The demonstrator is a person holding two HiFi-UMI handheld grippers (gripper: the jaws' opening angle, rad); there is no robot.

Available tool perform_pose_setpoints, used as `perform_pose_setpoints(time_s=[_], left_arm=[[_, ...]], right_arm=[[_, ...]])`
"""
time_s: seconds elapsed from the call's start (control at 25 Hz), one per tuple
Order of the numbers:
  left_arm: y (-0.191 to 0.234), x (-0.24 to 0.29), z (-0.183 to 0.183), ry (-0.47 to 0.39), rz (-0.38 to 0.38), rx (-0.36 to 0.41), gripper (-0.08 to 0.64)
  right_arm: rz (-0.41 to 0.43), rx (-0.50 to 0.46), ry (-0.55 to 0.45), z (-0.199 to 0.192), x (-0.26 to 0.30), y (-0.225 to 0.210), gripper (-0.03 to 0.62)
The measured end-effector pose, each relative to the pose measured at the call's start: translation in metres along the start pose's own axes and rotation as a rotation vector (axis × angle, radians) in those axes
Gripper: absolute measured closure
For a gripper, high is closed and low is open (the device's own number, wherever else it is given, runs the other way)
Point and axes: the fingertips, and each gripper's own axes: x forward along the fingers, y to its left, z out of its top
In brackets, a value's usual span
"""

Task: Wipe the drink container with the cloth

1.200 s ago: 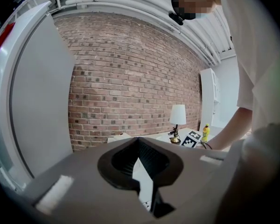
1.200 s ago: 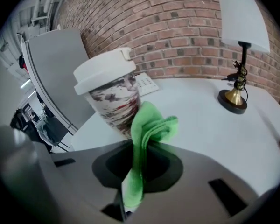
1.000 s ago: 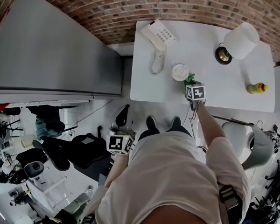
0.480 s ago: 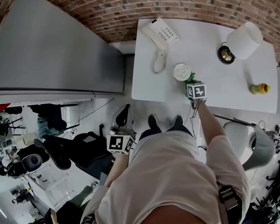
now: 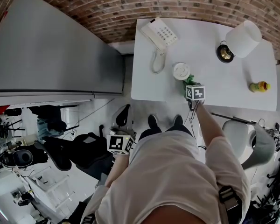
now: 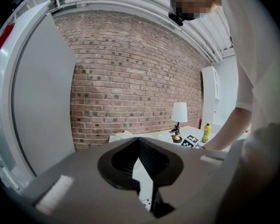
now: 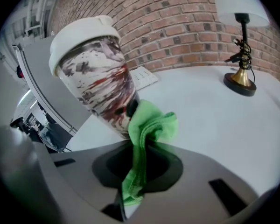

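Right gripper [image 7: 139, 155]: jaws pinched tight on a green cloth [image 7: 149, 129], folded end bunched past the tips and pressed against the lower side of the cup [image 7: 95, 78].

Left gripper [image 6: 139, 141]: jaws pressed together, nothing between them, held low beside the body, well apart from the table [image 5: 210, 85].

Cup: standing near the front edge of the white table, between the telephone [image 5: 157, 34] and the right gripper. White lid on top; pale wall mottled with dark and red smears — no lettering legible.

Also on the table: lamp [image 5: 242, 38] and yellow bottle [image 5: 258, 86], label too small to read.
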Motion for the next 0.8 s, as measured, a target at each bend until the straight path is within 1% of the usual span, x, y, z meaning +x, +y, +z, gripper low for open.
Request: perform_pose_setpoints(time_s=[0.24,0.36,0.56,0.8], left_arm=[[0.005,-0.003,-0.002,0.0,-0.002,-0.004,0.551],[0.006,-0.004,-0.002,0.001,0.001,-0.01,0.551],[0.009,-0.004,-0.003,0.0,-0.018,-0.003,0.551],[0.015,-0.008,-0.004,0.002,-0.013,-0.004,0.551]], right_arm=[[0.01,0.088,-0.022,-0.009,-0.001,0.011,0.549],[0.017,0.109,-0.021,-0.015,-0.001,0.019,0.549],[0.035,0.136,-0.02,-0.02,0.001,0.036,0.549],[0.062,0.176,-0.022,-0.021,0.009,0.055,0.549]])
